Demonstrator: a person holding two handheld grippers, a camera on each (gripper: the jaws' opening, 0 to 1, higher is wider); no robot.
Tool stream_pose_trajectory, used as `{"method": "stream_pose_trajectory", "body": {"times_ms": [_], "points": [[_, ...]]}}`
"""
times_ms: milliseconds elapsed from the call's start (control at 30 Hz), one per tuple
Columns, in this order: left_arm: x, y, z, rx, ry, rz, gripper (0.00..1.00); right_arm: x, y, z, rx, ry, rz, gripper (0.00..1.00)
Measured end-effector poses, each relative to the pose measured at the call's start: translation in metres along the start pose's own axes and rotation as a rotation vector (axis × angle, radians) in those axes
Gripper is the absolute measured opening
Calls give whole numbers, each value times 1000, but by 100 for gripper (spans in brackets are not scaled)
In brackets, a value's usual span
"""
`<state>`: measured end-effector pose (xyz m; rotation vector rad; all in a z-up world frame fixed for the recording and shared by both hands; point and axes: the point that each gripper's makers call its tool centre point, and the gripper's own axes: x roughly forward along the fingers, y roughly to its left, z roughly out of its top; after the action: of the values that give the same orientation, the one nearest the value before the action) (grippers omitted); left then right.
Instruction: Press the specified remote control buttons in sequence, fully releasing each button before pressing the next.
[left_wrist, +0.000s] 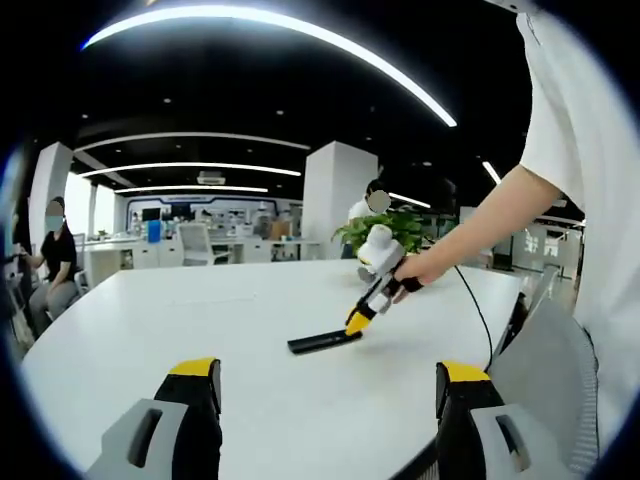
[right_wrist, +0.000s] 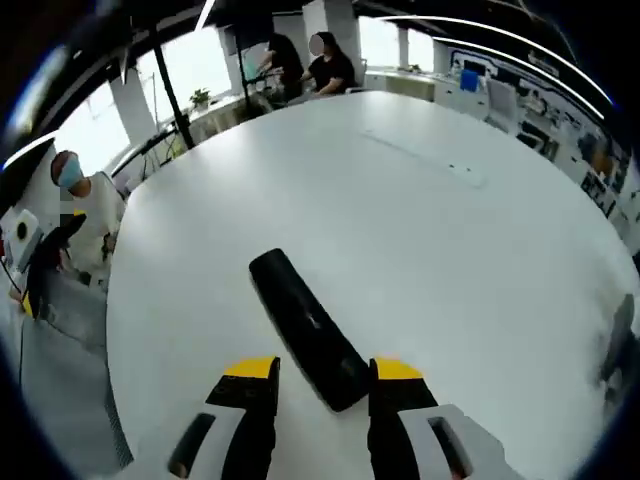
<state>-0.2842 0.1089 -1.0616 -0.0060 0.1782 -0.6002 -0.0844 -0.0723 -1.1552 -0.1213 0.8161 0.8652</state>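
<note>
Nearest my left gripper view, the left gripper (left_wrist: 325, 385) shows its two grey, yellow-tipped jaws spread wide over bare tabletop, holding and touching nothing. The big round white table (left_wrist: 150, 330) runs out wide and open on the left, and its near edge curves away at lower right, beside a grey chair back (left_wrist: 545, 365). Further out, near the middle of the table, lies the flat black remote control (left_wrist: 324, 341), with the right gripper (left_wrist: 358, 324) coming down on its right end, held by a person's hand (left_wrist: 420, 268) with a cable trailing off it. From here I cannot tell whether those yellow tips touch the remote.

In my right gripper view, the right gripper (right_wrist: 323, 372) has its jaws parted, one on each side of the near end of the remote control (right_wrist: 305, 328), which slants away up and to the left. I cannot make out any buttons on its dark face, nor whether either jaw touches it. White table (right_wrist: 480, 260) stretches open beyond, with people seated at the far edge.
</note>
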Motion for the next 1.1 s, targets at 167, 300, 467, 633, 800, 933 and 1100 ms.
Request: {"method": "stream_pose_trajectory", "body": {"times_ms": [167, 300, 467, 633, 800, 933, 1100], "points": [[0, 0, 0, 0, 0, 1, 91, -43, 7, 0, 164, -241, -98, 55], [1, 0, -1, -2, 2, -2, 91, -72, 22, -13, 219, -304, -143, 66], [1, 0, -1, 0, 2, -4, 90, -109, 46, -28, 239, -391, -181, 76], [1, 2, 0, -3, 1, 11, 91, -140, 63, -35, 134, -445, -279, 89], [1, 1, -6, 0, 35, 8, 91, -162, 80, -46, 6, -459, -384, 98], [1, 1, -6, 4, 39, 9, 91, -172, 71, -54, 8, -516, -435, 99], [-1, 5, -1, 6, 9, 41, 91, -175, 59, -59, 33, -508, -446, 97]]}}
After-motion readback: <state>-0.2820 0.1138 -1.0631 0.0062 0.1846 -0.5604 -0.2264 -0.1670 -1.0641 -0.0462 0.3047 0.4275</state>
